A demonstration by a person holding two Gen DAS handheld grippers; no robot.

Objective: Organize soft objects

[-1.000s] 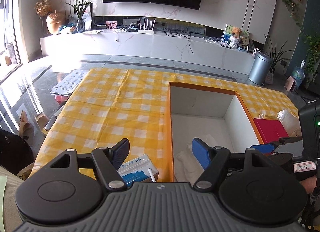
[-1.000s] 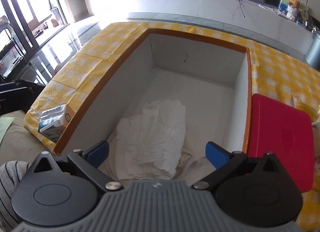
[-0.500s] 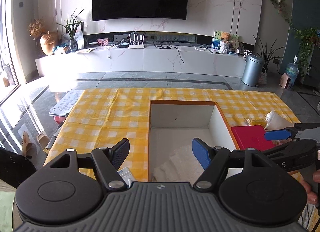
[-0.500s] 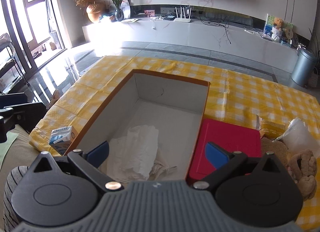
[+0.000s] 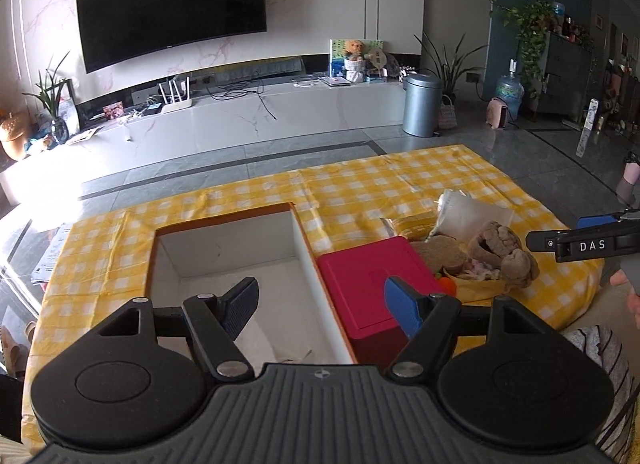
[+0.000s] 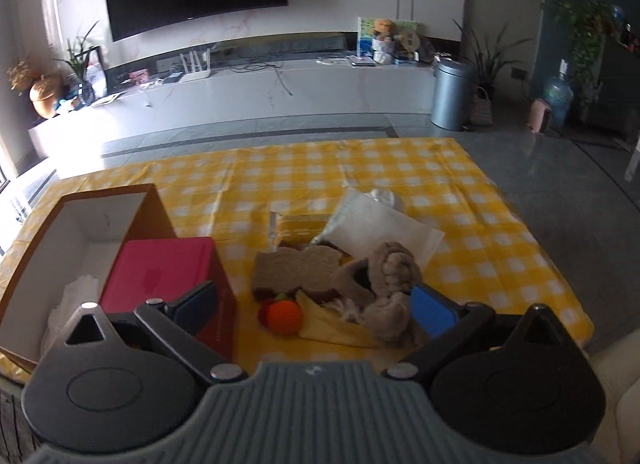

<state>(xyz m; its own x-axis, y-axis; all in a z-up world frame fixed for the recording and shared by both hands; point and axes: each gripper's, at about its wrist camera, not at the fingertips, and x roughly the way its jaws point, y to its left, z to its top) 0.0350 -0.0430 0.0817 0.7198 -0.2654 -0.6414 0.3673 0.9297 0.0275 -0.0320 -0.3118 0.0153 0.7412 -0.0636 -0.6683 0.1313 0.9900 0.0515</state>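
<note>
**Table layout: box left, lid middle, soft pile right**

Tablecloth point(image 6: 360, 167) covers the table. Open box point(image 5: 224, 240) sits at left, crumpled paper point(image 6: 76, 288) inside it. Lid point(image 6: 160, 268) lies just right of the box, touching its wall. Right of the lid: pile of soft things, sponge point(image 6: 296, 268), rolled towel point(image 6: 394, 268), knitted ball point(image 6: 284, 316) in front, plastic pouch point(image 6: 380, 223) behind.

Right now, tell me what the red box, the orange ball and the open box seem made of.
Red box: likely plastic, smooth with a soft sheen. Orange ball: seemingly knitted or crocheted yarn, matte and bumpy. Open box: probably cardboard, brown edges, white matte inner walls.
</note>
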